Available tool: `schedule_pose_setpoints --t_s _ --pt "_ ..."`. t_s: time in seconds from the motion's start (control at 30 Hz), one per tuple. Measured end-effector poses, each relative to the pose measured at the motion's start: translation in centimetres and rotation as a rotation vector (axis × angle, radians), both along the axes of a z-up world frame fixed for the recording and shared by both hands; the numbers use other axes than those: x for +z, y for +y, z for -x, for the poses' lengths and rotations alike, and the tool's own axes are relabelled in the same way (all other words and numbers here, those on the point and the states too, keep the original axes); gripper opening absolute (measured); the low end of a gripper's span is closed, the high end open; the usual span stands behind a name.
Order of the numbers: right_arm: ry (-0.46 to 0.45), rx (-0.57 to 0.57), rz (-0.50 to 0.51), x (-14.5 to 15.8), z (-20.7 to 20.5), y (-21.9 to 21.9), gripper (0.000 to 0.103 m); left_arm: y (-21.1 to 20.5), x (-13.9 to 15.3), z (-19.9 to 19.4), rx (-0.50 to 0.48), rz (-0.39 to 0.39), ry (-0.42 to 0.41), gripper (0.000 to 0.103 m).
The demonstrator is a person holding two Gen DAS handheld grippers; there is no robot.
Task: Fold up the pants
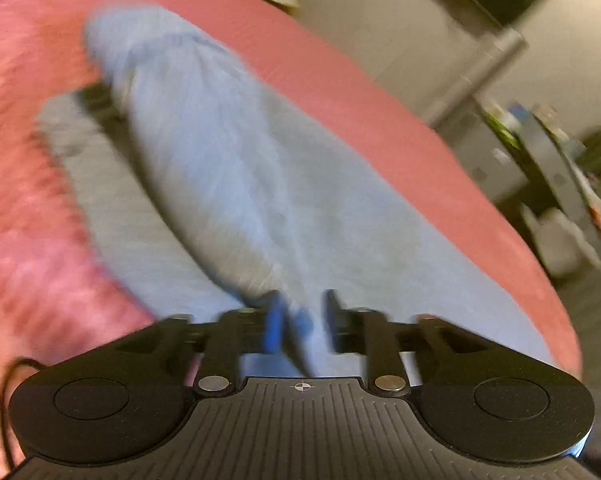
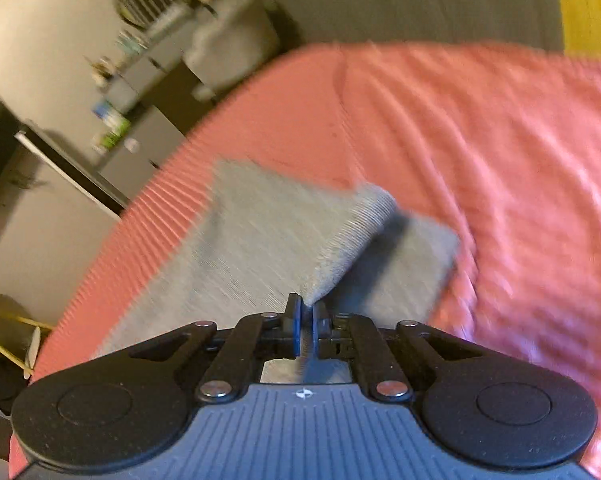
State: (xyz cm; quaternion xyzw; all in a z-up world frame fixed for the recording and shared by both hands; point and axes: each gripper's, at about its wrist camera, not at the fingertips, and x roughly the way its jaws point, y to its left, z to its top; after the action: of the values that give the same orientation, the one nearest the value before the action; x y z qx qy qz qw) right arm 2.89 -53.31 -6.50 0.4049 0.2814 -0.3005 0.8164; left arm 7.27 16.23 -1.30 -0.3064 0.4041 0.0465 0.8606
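Your pink bedspread (image 1: pixel 380 128) fills most of both views, spread over a bed. In the left wrist view the room's furniture sits blurred at the upper right; in the right wrist view a grey cabinet (image 2: pixel 140 140) with small clutter stands at the upper left. The grey pants (image 1: pixel 236 184) lie on the bedspread, running from upper left to the bottom centre of the left view, one layer lifted over another. Your left gripper (image 1: pixel 303 320) points down at them, fingers partly apart with a ridge of fabric between them; whether the pads press it, I cannot tell. Your right gripper (image 2: pixel 306 332) pinches a corner of the pants at lower centre, fingers nearly closed.
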Motion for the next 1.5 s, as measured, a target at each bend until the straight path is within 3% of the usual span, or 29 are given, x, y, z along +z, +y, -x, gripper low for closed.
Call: schedule_pose_setpoints --t_s 0.03,0.07,0.1,0.17,0.27,0.3,0.33,0.37,0.43,0.5,0.6,0.73,0.8,0.83,0.87,0.9,0.93,1.1,1.17,1.3,1.4,1.5 --pt "0.013 -0.012 -0.024 -0.7 0.1 0.1 0.013 0.6 0.1 0.2 0.035 -0.004 -0.027 0.079" --pt "0.019 -0.013 -0.046 -1.3 0.1 0.0 0.021 1.2 0.2 0.1 0.081 -0.005 -0.045 0.084" --pt "0.003 -0.005 -0.069 -1.7 0.1 0.1 0.030 1.8 0.4 0.2 0.115 -0.010 -0.058 0.086" --pt "-0.026 0.007 -0.090 -2.1 0.3 0.7 0.034 3.1 0.1 -0.5 0.182 -0.006 -0.033 0.086" --pt "-0.025 0.027 -0.083 -2.1 -0.2 1.1 0.035 5.0 -1.4 -1.9 0.213 0.101 0.039 0.086" --pt "-0.017 0.032 -0.077 -2.1 -0.6 1.1 0.031 5.4 -1.9 -2.3 0.213 0.117 0.056 0.081" --pt "-0.014 0.038 -0.071 -2.0 -0.9 1.0 0.013 5.5 -1.9 -2.5 0.223 0.110 0.059 0.068" --pt "-0.021 0.047 -0.064 -1.9 -1.1 1.2 0.007 6.0 -1.9 -2.0 0.223 0.098 0.053 0.061" --pt "-0.032 0.050 -0.057 -1.3 -1.1 1.4 0.007 6.6 -1.7 -1.6 0.199 0.084 0.047 0.037" --pt "-0.069 0.049 -0.047 -1.0 -0.6 1.4 0.007 6.8 -2.3 -0.9 0.192 0.067 0.051 0.025" --pt "-0.096 0.048 -0.058 -1.1 0.0 1.2 0.008 7.6 -3.0 -0.1 0.196 0.097 0.041 0.025" --pt "-0.088 0.021 -0.131 -2.3 0.0 0.7 0.022 7.9 -3.5 0.3 0.226 0.162 0.041 0.048" --pt "-0.100 0.011 -0.158 -2.8 0.0 0.7 0.022 8.0 -3.3 0.0 0.240 0.167 0.057 0.042" --pt "-0.098 0.004 -0.159 -2.8 -0.1 0.8 0.022 7.9 -3.0 -0.3 0.233 0.159 0.064 0.023" --pt "-0.091 0.003 -0.153 -2.6 -0.3 0.9 0.021 7.8 -2.7 -0.7 0.227 0.149 0.066 0.014" --pt "-0.075 0.006 -0.137 -2.3 -0.5 1.0 0.010 7.9 -2.2 -0.7 0.213 0.146 0.055 0.015" --pt "-0.057 0.014 -0.115 -1.8 -0.7 1.2 0.007 8.0 -1.6 -0.5 0.209 0.155 0.034 0.014" --pt "-0.121 0.011 0.017 2.1 0.8 1.3 0.004 9.3 0.7 2.3 0.191 0.220 -0.060 0.012" --pt "-0.120 0.006 0.050 2.6 1.5 1.1 0.004 9.5 0.3 2.7 0.187 0.207 -0.036 0.012" --pt "-0.018 0.012 0.102 1.2 1.4 1.5 0.004 9.4 -2.3 3.1 0.207 0.153 0.074 0.008" --pt "0.004 0.000 0.118 0.6 1.4 2.0 0.004 9.4 -2.3 3.5 0.221 0.176 0.042 0.007" --pt "0.001 0.010 0.154 1.5 1.2 2.5 0.004 9.3 -1.2 3.4 0.200 0.128 0.015 0.005"
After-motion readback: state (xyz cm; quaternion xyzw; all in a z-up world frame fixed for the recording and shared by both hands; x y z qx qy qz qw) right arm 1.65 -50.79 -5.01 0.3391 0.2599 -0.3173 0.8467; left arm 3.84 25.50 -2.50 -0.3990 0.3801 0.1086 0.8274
